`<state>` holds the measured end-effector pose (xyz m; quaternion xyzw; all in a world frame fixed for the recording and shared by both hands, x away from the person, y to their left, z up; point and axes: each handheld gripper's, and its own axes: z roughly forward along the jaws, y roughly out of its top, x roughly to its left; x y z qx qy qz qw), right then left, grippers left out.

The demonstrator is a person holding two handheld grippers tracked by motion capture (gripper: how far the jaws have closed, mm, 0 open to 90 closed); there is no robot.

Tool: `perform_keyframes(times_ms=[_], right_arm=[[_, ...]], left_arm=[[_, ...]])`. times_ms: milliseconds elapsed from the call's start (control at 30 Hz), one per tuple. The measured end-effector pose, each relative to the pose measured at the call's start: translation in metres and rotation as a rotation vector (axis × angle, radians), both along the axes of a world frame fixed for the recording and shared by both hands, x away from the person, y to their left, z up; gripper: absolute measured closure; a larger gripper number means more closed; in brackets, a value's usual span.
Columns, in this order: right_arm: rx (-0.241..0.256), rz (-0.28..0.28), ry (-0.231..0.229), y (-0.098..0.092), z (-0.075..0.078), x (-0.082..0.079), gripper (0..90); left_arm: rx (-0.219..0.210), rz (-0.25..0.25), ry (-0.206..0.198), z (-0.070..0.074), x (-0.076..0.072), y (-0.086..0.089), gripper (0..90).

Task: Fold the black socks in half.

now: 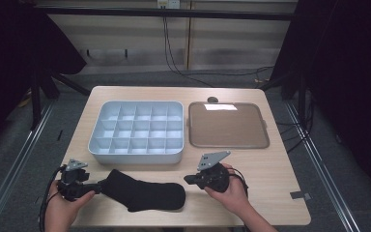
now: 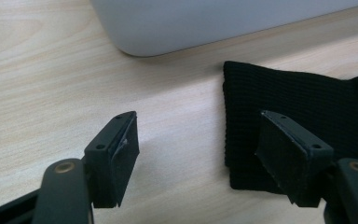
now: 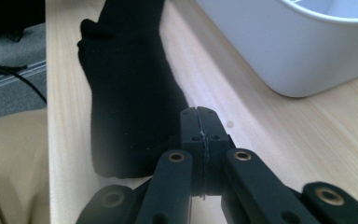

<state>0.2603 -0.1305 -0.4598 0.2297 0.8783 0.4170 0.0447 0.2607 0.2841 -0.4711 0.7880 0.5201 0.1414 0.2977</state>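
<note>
Black sock (image 1: 145,193) lies flat at the lower middle of the desk (image 1: 270,174), just below the grey tray (image 1: 137,128) — left tongs (image 2: 198,149) spread wide at its cuff, right tongs (image 3: 199,126) clenched on nothing beside its toe.

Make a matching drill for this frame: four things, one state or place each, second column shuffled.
1. left gripper
2. right gripper
3. black sock
4. lid

a. flat beside the compartment box, on its right
b. jaws shut, empty
c. lying on the table between the two grippers
d. jaws open at the sock's cuff

Pairs: 1-d, 2-b, 3-c, 4-a
</note>
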Motion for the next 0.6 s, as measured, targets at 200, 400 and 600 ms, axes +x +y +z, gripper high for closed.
perform_keyframes(times_ms=[200, 400, 600], right_arm=[[-0.002, 0.037, 0.007, 0.008, -0.002, -0.003, 90.0], [-0.023, 0.078, 0.008, 0.018, -0.005, -0.007, 90.0], [-0.054, 0.112, 0.007, 0.030, -0.011, -0.010, 90.0]], left_arm=[[0.003, -0.019, 0.014, -0.001, -0.002, -0.005, 30.9], [0.012, -0.026, 0.017, -0.001, -0.001, -0.006, 33.4], [0.002, -0.035, 0.020, -0.001, 0.000, -0.008, 36.0]])
